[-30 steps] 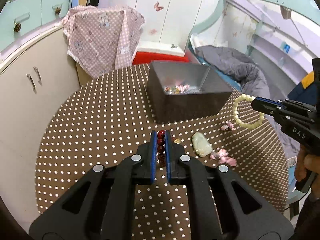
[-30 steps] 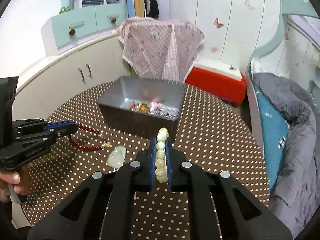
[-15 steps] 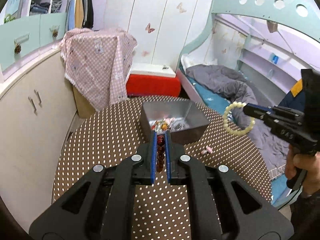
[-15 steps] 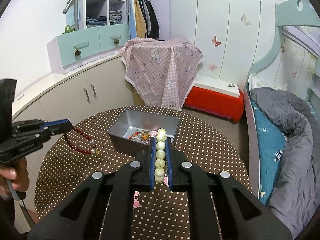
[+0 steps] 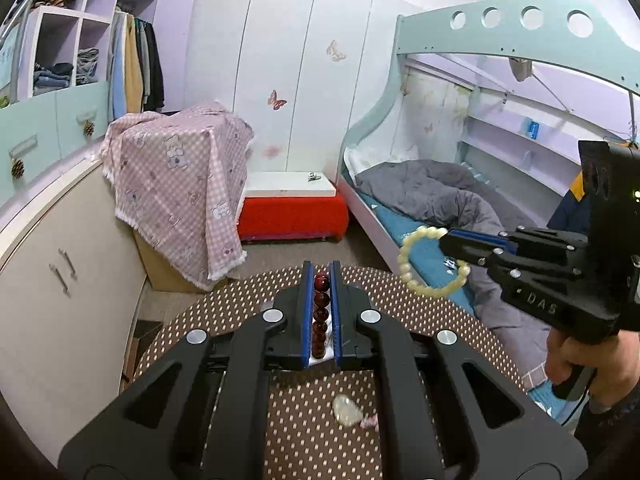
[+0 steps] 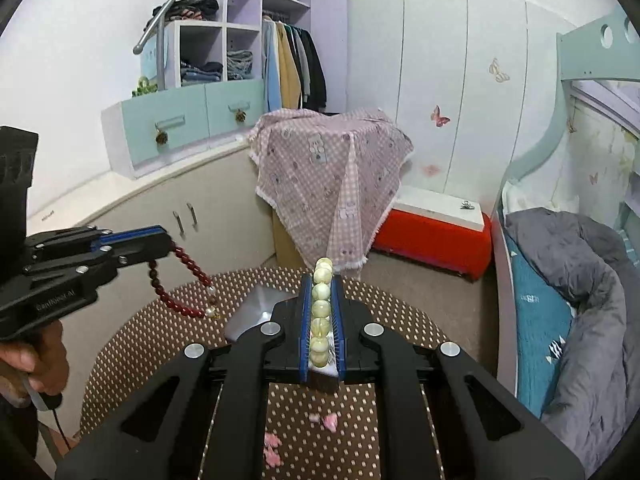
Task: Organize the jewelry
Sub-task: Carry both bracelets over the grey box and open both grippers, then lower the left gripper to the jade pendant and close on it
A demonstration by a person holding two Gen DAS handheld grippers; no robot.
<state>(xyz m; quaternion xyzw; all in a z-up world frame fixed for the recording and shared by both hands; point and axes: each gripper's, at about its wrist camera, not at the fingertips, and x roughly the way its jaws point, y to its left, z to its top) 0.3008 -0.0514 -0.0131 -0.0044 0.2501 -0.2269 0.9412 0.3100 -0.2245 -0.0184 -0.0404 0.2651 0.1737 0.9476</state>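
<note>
My left gripper (image 5: 321, 272) is shut on a dark red bead bracelet (image 5: 321, 316), held high above the round dotted table (image 5: 224, 312). In the right wrist view the left gripper (image 6: 162, 240) shows at the left with the red bracelet (image 6: 180, 280) hanging from it. My right gripper (image 6: 322, 280) is shut on a pale cream bead bracelet (image 6: 321, 308). In the left wrist view the right gripper (image 5: 444, 242) holds that cream loop (image 5: 430, 260) in the air at the right. The grey metal box (image 6: 256, 312) is mostly hidden behind my right gripper.
A pale jade pendant (image 5: 347, 410) and small pink pieces (image 6: 272, 450) lie on the table below. A cream cabinet (image 5: 60, 280) stands left, a pink-checked covered box (image 5: 180, 200) and red bench (image 5: 292, 212) behind, and a bed (image 5: 432, 208) to the right.
Both grippers have risen well above the table with their bracelets and tilted up. The box and table have dropped low in both views.
</note>
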